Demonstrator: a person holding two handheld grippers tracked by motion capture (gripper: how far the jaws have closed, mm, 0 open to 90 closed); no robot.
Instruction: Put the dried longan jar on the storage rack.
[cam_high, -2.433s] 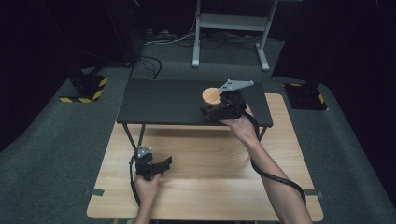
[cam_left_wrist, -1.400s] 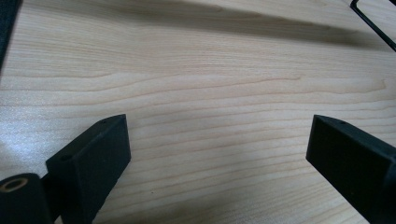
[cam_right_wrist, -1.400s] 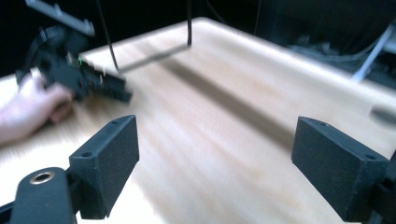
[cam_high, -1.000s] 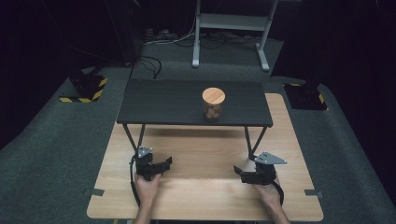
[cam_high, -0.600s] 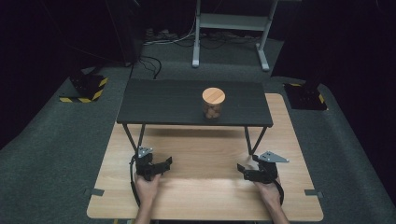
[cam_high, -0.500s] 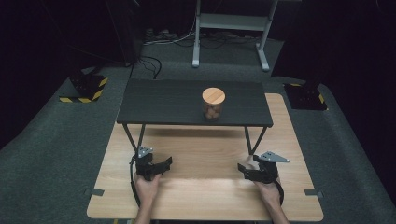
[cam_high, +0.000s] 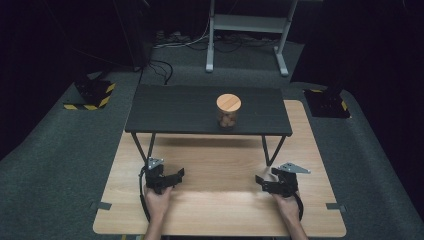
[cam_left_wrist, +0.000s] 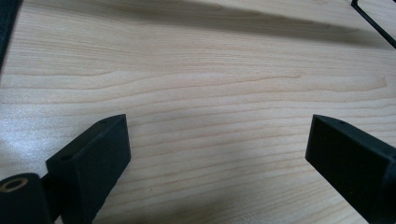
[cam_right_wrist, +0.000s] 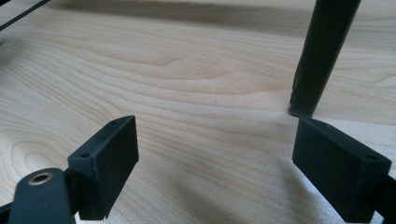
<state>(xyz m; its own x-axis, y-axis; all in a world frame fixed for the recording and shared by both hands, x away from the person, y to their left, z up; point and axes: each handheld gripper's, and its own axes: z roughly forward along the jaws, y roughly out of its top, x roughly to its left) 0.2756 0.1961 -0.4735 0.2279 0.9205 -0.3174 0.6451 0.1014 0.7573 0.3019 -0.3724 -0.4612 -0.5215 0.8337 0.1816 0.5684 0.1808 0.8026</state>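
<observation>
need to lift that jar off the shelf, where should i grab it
Grip the jar on its glass body below the wooden lid, coming level from the front with jaws either side. It stands upright on the black shelf, and the lid looks wider than the body, so a top grab would probably hold only the lid. The right gripper, already open, is nearer.

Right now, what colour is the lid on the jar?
Light wood tan, a round lid on the jar; the high view shows it best.
</observation>
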